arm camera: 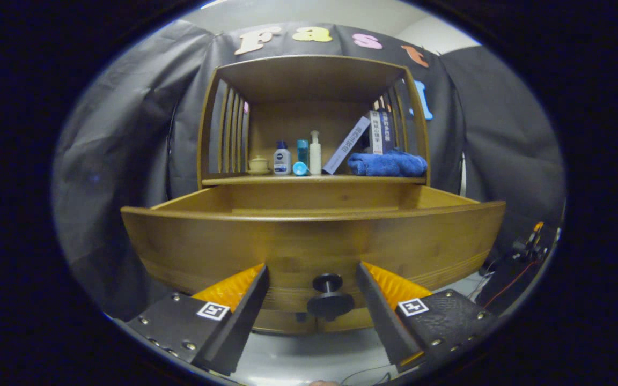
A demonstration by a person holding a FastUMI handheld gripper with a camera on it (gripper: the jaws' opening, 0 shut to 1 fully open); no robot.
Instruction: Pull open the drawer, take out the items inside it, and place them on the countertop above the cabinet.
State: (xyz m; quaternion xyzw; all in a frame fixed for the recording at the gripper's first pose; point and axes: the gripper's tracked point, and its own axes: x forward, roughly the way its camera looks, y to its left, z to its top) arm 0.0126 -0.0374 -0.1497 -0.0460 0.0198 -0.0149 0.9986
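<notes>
Gripper fingers spread wide, holding nothing, flanking without touching the knob at the front-panel centre of the pulled-out drawer; its interior lies up and beyond the fingertips, contents hidden behind the panel.

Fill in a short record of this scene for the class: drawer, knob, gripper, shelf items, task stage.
drawer: drawer pulled open; inside hidden behind its front
knob: knob between the jaws, untouched
gripper: gripper open, jaws either side of the knob
shelf items: cup, bottles, books, blue towel on the countertop
task stage: drawer open, nothing held
</notes>
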